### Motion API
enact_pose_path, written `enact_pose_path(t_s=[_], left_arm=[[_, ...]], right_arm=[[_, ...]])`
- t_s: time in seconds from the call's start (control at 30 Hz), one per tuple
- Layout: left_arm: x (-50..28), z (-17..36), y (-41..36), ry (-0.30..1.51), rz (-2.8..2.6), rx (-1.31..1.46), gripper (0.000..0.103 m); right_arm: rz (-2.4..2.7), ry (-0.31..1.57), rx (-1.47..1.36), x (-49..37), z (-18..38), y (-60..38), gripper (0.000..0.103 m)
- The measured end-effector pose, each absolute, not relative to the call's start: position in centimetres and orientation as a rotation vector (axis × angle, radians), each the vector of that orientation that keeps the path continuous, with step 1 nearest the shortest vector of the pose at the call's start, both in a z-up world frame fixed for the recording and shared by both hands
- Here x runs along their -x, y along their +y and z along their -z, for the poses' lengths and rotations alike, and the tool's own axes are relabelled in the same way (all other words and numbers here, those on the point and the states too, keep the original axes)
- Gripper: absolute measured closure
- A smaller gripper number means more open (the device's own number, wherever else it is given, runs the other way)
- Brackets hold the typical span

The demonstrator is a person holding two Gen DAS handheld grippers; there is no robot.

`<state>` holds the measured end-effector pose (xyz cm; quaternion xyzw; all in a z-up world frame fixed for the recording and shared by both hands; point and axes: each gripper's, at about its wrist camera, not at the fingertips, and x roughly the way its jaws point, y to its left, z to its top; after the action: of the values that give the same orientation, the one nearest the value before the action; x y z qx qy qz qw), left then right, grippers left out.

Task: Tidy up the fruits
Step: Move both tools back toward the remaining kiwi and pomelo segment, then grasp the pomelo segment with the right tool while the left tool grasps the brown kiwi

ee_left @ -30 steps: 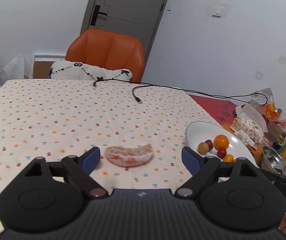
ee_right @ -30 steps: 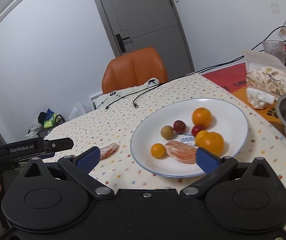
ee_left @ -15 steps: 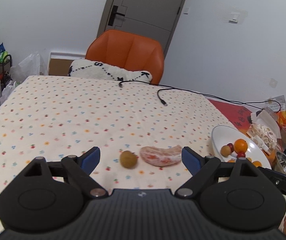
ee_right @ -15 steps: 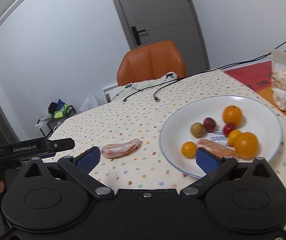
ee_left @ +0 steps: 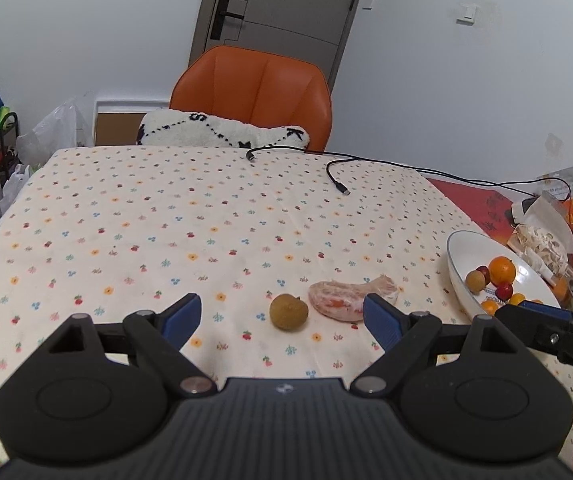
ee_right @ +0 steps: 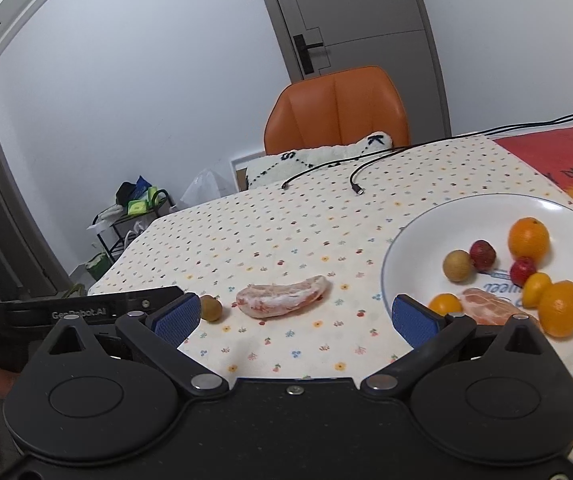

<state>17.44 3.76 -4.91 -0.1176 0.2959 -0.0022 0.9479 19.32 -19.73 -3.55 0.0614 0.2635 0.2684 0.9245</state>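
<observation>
- Left gripper (ee_left: 282,316): jaws spread wide, empty, above the tablecloth (ee_left: 166,220).
- Brown longan (ee_left: 288,311) lies between its fingers; the peeled pomelo segment (ee_left: 350,300) sits just beyond the right finger, nearly touching the longan.
- Right gripper (ee_right: 294,318): jaws wide, holding nothing; the segment lies ahead between the fingers.
- White plate (ee_right: 438,220) of fruit sits to its right, partly behind the right finger.
- Black cable (ee_left: 334,176) lies far ahead.

Orange chair (ee_left: 252,96), grey door (ee_left: 282,4)
</observation>
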Motion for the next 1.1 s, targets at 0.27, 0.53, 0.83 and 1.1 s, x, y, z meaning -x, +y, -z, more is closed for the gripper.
enact_pose_path(t_s=[0.27, 0.53, 0.83, 1.1], left_arm=[[-19.9, 5.5, 4.0, 0.627, 0.045, 0.243, 0.024], [-21.1, 7.2, 3.5, 0.66, 0.076, 0.269, 0.037], [-21.3, 8.6, 3.5, 0.64, 0.052, 0.222, 0.06], [-20.4, 8.5, 5.2, 0.634, 0.055, 0.242, 0.077]], right_arm=[[-0.557, 0.524, -0.062, -20.0, 3.1, -18.1, 0.0], [-0.538, 0.505, 0.023, -20.8, 4.4, -15.8, 0.0], [-0.554, 0.538, 0.07, -21.6, 6.2, -14.3, 0.001], [-0.564, 0.567, 0.115, -22.7, 7.2, -13.0, 0.0]])
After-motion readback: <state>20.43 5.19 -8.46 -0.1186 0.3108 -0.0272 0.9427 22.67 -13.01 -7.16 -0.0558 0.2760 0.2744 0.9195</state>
